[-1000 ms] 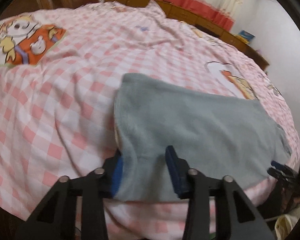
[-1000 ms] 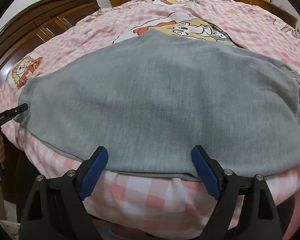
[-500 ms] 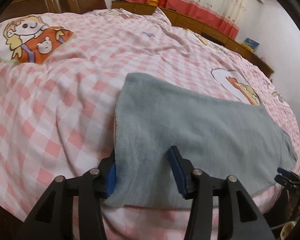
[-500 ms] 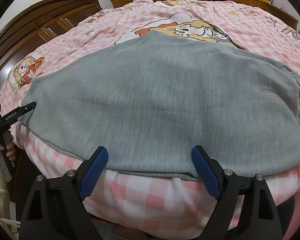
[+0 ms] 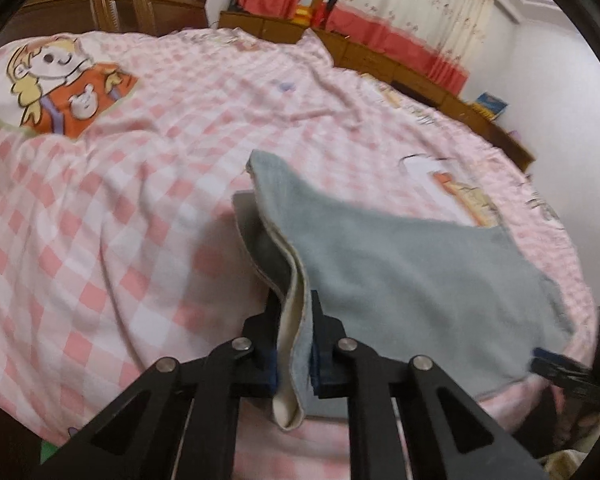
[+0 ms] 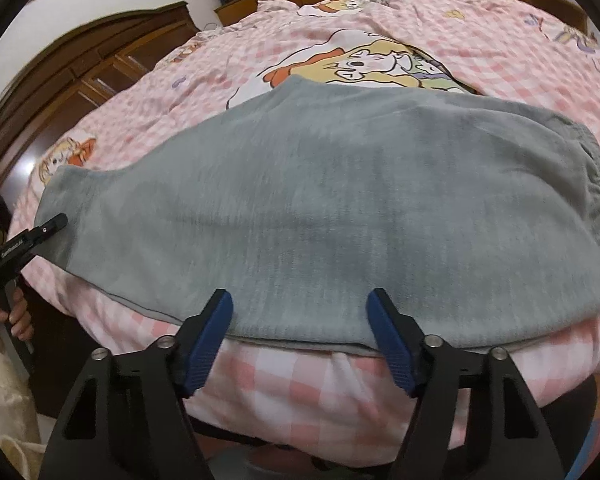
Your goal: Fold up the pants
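Note:
Grey pants lie folded lengthwise across the near edge of a pink checked bed, waistband at the right. My left gripper is shut on the pants' leg-end hem and lifts it off the bed, showing the pale inner lining. It also shows at the left of the right wrist view. My right gripper is open, its blue pads astride the pants' near edge at mid length. The right gripper's tip shows in the left wrist view.
The bedspread has cartoon prints. A dark wooden headboard stands at the left, low wooden cabinets and red-trimmed curtains along the far wall. A white wall is at the right.
My left gripper closed on the leg-end hem and raised it, folding the fabric up. My right gripper's jaws narrowed somewhat around the pants' near edge.

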Available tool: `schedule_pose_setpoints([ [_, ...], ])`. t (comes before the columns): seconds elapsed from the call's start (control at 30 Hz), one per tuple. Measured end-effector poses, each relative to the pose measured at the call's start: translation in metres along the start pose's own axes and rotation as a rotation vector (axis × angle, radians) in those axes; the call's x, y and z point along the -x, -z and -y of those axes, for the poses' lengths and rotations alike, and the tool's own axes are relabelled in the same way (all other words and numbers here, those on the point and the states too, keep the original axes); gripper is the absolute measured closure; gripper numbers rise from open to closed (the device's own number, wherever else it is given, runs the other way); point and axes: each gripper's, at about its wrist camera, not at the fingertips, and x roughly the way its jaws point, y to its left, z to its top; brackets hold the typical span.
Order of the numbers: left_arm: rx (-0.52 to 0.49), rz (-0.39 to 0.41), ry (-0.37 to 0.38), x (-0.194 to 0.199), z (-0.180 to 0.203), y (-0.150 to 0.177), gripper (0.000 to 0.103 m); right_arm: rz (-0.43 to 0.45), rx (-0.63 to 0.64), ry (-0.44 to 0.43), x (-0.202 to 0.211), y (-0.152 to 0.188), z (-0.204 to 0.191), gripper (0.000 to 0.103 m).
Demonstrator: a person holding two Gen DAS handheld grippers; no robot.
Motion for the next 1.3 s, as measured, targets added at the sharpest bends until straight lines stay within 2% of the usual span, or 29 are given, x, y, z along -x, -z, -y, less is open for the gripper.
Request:
schedule_pose_setpoints([
  [0.2,-0.057,0.026,0.084,0.030,0.045,-0.014,0.092,0.033,0.004,-0.024,0.017,0.001,0.000,0.034],
  [0.33,-0.095,0.011,0.121,0.032,0.078,-0.019,0.092,0.046,0.021,-0.037,0.024,0.001,-0.001,0.034],
  [0.5,-0.135,-0.038,0.160,0.012,0.124,-0.014,0.092,0.036,0.016,-0.051,0.023,0.002,0.004,0.034],
  [0.63,-0.142,-0.085,0.190,-0.011,0.147,-0.003,0.092,0.005,0.011,-0.078,0.016,-0.002,0.006,0.034],
  [0.8,-0.136,-0.163,0.185,-0.049,0.162,0.014,0.092,-0.061,-0.015,-0.164,-0.002,-0.024,0.001,0.034],
  [0.9,-0.149,-0.168,0.166,-0.060,0.166,0.020,0.092,-0.108,-0.034,-0.237,-0.017,-0.041,-0.010,0.034],
  [1.0,-0.136,-0.161,0.179,-0.061,0.165,0.022,0.092,-0.139,-0.074,-0.304,-0.031,-0.056,-0.023,0.034],
  [1.1,-0.133,-0.157,0.194,-0.059,0.163,0.023,0.088,-0.168,-0.159,-0.381,-0.045,-0.068,-0.033,0.034],
  [1.17,-0.134,-0.159,0.215,-0.056,0.164,0.025,0.078,-0.200,-0.201,-0.432,-0.056,-0.074,-0.039,0.034],
  [1.23,-0.139,-0.159,0.236,-0.053,0.166,0.027,0.062,-0.221,-0.211,-0.442,-0.064,-0.076,-0.045,0.034],
  [1.3,-0.149,-0.157,0.245,-0.050,0.170,0.030,0.059,-0.233,-0.203,-0.428,-0.068,-0.079,-0.052,0.034],
])
